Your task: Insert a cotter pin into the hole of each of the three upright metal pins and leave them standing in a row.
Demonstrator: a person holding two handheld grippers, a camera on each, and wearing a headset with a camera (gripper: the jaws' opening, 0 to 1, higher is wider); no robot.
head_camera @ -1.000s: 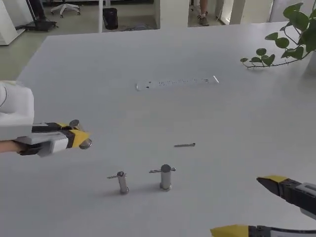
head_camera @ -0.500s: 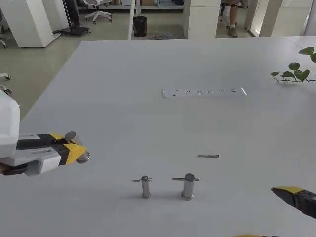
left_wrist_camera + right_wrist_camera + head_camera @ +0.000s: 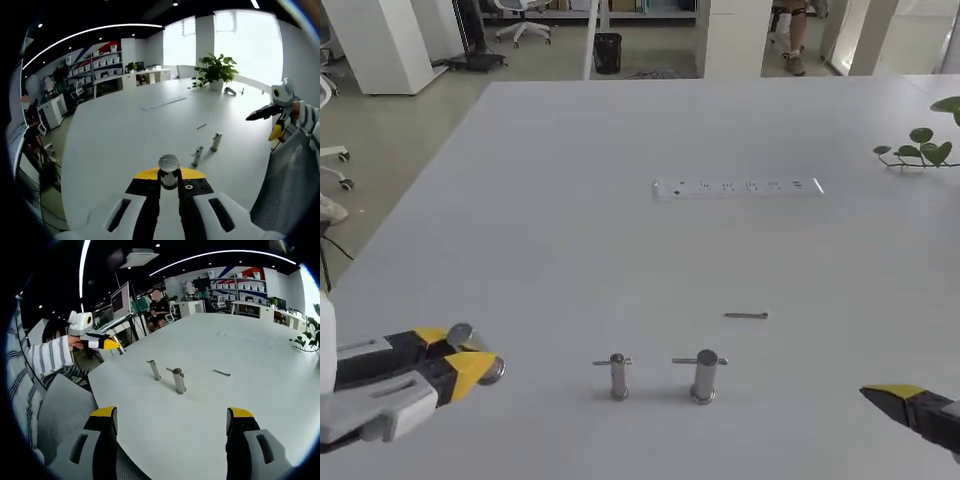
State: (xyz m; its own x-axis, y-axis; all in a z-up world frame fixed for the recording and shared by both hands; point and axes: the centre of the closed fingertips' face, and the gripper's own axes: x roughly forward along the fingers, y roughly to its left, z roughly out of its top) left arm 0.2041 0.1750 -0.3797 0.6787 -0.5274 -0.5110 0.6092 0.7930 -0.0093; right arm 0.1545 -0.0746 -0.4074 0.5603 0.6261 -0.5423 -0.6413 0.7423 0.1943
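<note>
Nearest, over the desk [image 3: 530,190] by its near-left corner, the left gripper [image 3: 470,356] has its yellow-tipped jaws clamped on a metal pin [image 3: 461,335]. The pin lies crosswise and sticks out on both sides of the tips. In the left gripper view its round end sits right above the closed jaws.

By the near-right corner the right gripper [image 3: 172,413] hangs with its jaws spread wide, nothing between them and bare desk top beneath.

Just in from the near edge, about midway along it, two pins stand upright side by side without touching: a thinner pin [image 3: 618,380] on the left and a thicker pin [image 3: 705,382] on the right. A cotter pin [image 3: 612,361] crosses the top of the thinner one, and a second cotter pin [image 3: 701,360] crosses the top of the thicker one.

Open desk lies between the left gripper and the thinner pin, and again between the thicker pin and the right gripper.

A little farther in, slightly right of the thicker pin and well apart from it, a loose cotter pin [image 3: 746,315] lies flat.

Beyond it the desk runs wide and bare to a white power strip [image 3: 738,187], which lies flat and parallel to the far edge. Sprigs of a plant [image 3: 923,150] reach in over the right edge.

Past the far and left edges is open floor [image 3: 390,130] with office chairs [image 3: 518,8] and a dark bin [image 3: 608,52].
</note>
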